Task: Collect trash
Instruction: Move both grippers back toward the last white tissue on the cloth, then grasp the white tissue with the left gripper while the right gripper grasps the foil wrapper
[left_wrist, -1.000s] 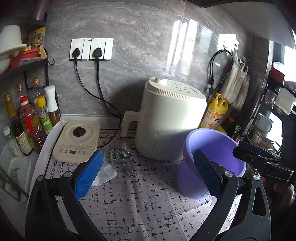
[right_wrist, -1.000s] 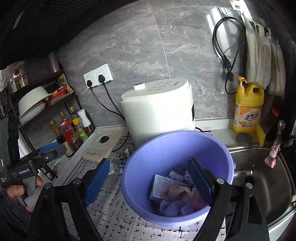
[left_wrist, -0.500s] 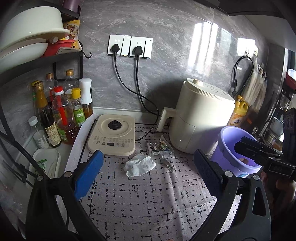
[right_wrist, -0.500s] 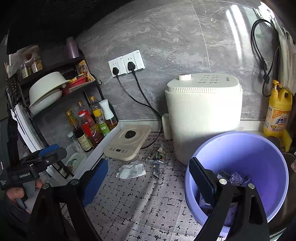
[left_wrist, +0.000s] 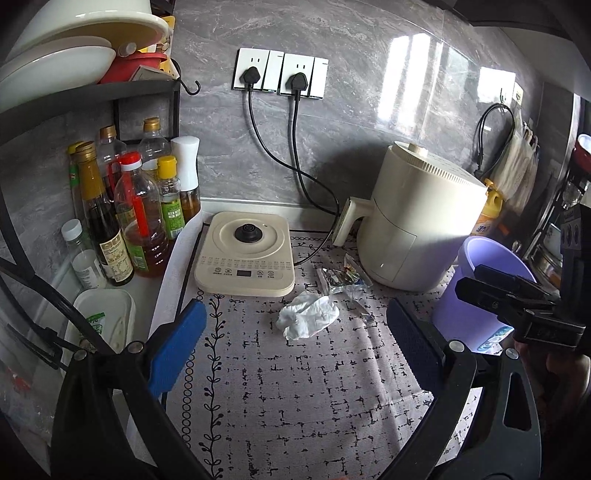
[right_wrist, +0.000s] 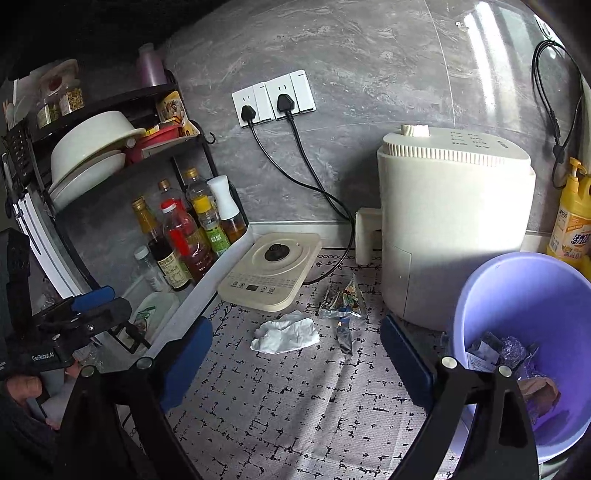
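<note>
Both of your grippers have swung left along the table (left_wrist: 295, 398) since a second ago. Then the purple bucket (right_wrist: 532, 295) filled the middle of the right wrist view; now it sits at the right edge, with wrappers and paper already in it. The crumpled white tissue (left_wrist: 306, 319) has come into plain sight, lying on the patterned mat just in front of the cream induction cooker (left_wrist: 247, 254). Near it to the right lies a torn foil wrapper (left_wrist: 341, 277), close to the cream air fryer (left_wrist: 421, 221), with a smaller foil scrap (right_wrist: 343, 334) just beside it.

Your left gripper (left_wrist: 295, 347) hangs above the mat with its blue pads spread wide and nothing between them. Your right gripper (right_wrist: 295, 354) is opening, and its jaws also hold nothing; the tissue shows between the fingers but farther off, untouched. The bottles (left_wrist: 122, 210) by the rack now show in full at the left.
</note>
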